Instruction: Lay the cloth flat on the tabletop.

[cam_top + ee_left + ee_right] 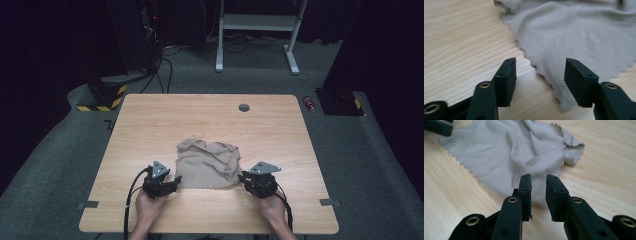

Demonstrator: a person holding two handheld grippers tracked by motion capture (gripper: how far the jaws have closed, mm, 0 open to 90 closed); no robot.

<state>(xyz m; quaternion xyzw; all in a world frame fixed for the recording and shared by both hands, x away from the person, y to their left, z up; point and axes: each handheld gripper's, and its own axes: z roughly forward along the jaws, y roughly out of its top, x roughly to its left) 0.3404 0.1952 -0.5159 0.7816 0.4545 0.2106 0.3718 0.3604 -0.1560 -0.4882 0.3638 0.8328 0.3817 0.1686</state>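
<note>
From the high view there's a beige cloth [208, 165] lying a bit rumpled on the wooden table [150, 125], in the near half and roughly centred — its far edge is bunched into folds while the near edge lies flatter. The left gripper [172, 182] sits right at the cloth's near-left corner and the right gripper [245, 178] right at the near-right corner, each held in a hand coming in from the bottom. In the left gripper view the cloth [579, 35] shows a fine waffle-like weave and a zigzag-cut edge (pinking shears look), and its corner tapers down between the left gripper [540, 75] pads; the jaws stand spread apart with clear gaps on both sides, so nothing is pinched there. In the right gripper view the cloth [506, 152] spreads out ahead, creased through the middle with a curled lump at the far right, and the right gripper [539, 192] has only a narrow gap between its jaws — a cloth corner lies just under and ahead of the tips, not squeezed by the pads as far as I can see.
</note>
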